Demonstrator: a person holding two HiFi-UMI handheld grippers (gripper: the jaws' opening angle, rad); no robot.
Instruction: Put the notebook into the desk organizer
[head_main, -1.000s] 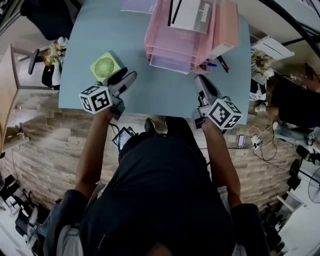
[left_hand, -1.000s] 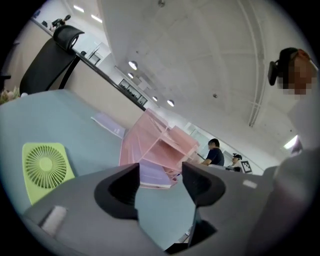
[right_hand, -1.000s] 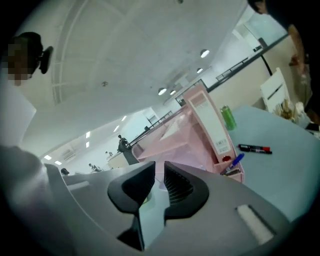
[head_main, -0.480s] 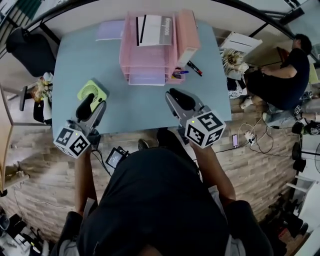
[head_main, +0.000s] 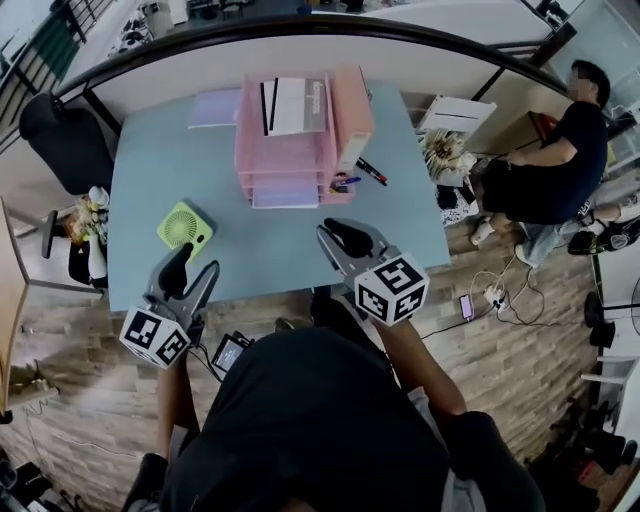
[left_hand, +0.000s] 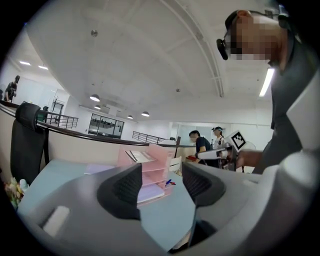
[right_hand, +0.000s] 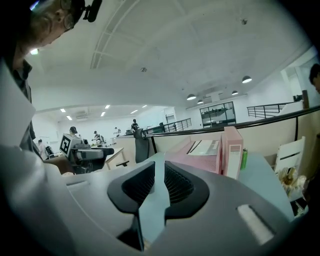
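A pink desk organizer (head_main: 290, 150) stands at the back of the blue table (head_main: 150, 180), with a white and black book (head_main: 292, 105) flat on its top tray. A lilac notebook (head_main: 215, 108) lies on the table left of the organizer, and a lilac sheet shows in the bottom tray (head_main: 283, 196). My left gripper (head_main: 190, 270) hangs over the table's front edge, open and empty, with the organizer (left_hand: 150, 172) far ahead between its jaws. My right gripper (head_main: 345, 238) hovers near the front edge. Only a narrow slit separates its jaws, and nothing is between them.
A green desk fan (head_main: 186, 226) sits front left, just beyond the left gripper. Pens (head_main: 362, 172) lie at the organizer's right foot. A pink upright file (right_hand: 231, 150) stands at the organizer's right side. A black chair (head_main: 65, 140) is at the left. A seated person (head_main: 560, 150) is at the right.
Both grippers have drawn back from the organizer toward the table's front edge, the left one moving off the fan. The view has pulled back. Neither jaw opening has changed.
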